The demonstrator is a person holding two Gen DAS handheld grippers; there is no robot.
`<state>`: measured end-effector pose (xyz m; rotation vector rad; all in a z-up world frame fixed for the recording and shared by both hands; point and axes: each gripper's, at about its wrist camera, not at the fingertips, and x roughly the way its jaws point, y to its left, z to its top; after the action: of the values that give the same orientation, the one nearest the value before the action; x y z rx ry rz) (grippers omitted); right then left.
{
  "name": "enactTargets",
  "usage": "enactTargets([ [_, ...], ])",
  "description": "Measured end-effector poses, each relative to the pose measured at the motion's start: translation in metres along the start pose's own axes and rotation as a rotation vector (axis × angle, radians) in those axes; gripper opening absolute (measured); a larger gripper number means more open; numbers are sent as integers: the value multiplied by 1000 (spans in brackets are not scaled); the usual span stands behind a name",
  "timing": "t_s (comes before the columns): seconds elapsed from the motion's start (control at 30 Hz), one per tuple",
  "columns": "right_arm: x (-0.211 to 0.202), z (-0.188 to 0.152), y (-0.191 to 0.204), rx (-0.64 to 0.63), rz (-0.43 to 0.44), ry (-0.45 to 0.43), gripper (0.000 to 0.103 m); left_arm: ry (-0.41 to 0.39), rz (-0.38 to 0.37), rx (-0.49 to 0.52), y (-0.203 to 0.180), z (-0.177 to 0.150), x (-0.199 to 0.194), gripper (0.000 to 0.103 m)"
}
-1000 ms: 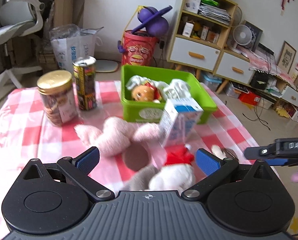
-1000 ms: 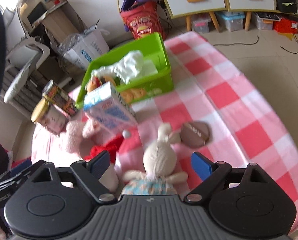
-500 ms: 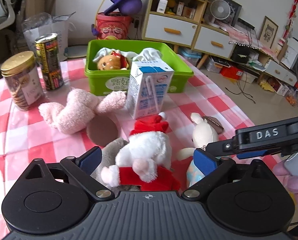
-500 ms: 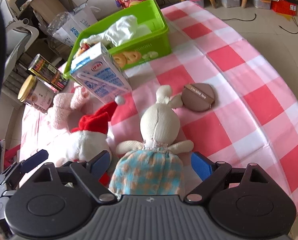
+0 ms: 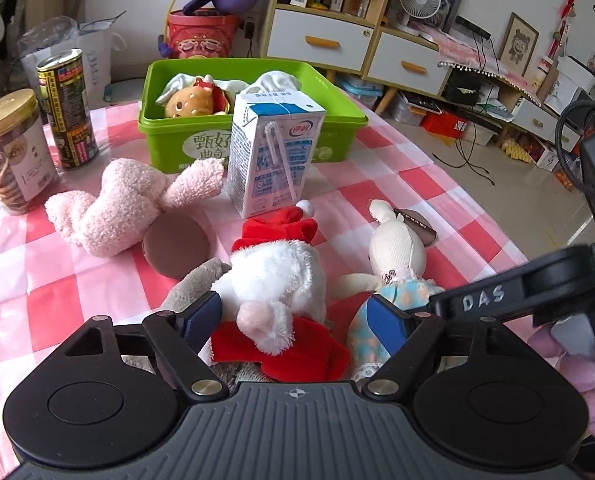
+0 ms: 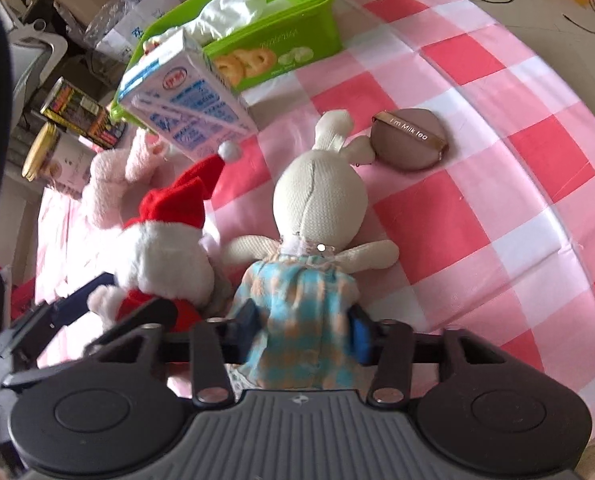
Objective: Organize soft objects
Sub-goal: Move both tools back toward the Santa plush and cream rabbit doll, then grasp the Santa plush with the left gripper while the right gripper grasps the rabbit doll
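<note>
A white plush in a red Santa hat (image 5: 275,276) lies on the checked cloth between the fingers of my left gripper (image 5: 295,316), which is open around it; it also shows in the right wrist view (image 6: 165,248). A cream rabbit doll in a blue checked dress (image 6: 317,216) lies face down; my right gripper (image 6: 303,326) is shut on its dress. The doll also shows in the left wrist view (image 5: 395,248). A pink plush (image 5: 125,208) lies further left. A green bin (image 5: 337,112) at the back holds a small doll (image 5: 189,100) and white cloth.
A milk carton (image 5: 273,156) stands in front of the bin. Two brown round compacts (image 5: 175,246) (image 6: 411,144) lie on the cloth. A gold-lidded jar (image 5: 11,156) and a dark can (image 5: 67,110) stand at the left. The table edge falls away to the right.
Both grippers have moved forward and down onto the toys. The right gripper has closed on the rabbit doll's dress. The left gripper now straddles the Santa plush.
</note>
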<state>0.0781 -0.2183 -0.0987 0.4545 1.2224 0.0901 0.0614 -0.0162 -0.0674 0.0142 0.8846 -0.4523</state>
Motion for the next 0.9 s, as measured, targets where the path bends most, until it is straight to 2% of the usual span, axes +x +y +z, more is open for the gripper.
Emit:
enactTargets([
  [0.2, -7, -3, 6, -61, -14, -39, 14, -3, 10, -15, 3, 3, 2, 74],
  [0.43, -17, 1, 6, -58, -3, -68, 14, -7, 9, -16, 5, 4, 1, 68],
  [0.7, -22, 6, -2, -24, 17, -74, 14, -12, -10, -61, 15, 8, -1, 54],
  [0.9, -24, 7, -3, -14, 29, -79, 14, 10, 22, -38, 13, 6, 5, 56],
])
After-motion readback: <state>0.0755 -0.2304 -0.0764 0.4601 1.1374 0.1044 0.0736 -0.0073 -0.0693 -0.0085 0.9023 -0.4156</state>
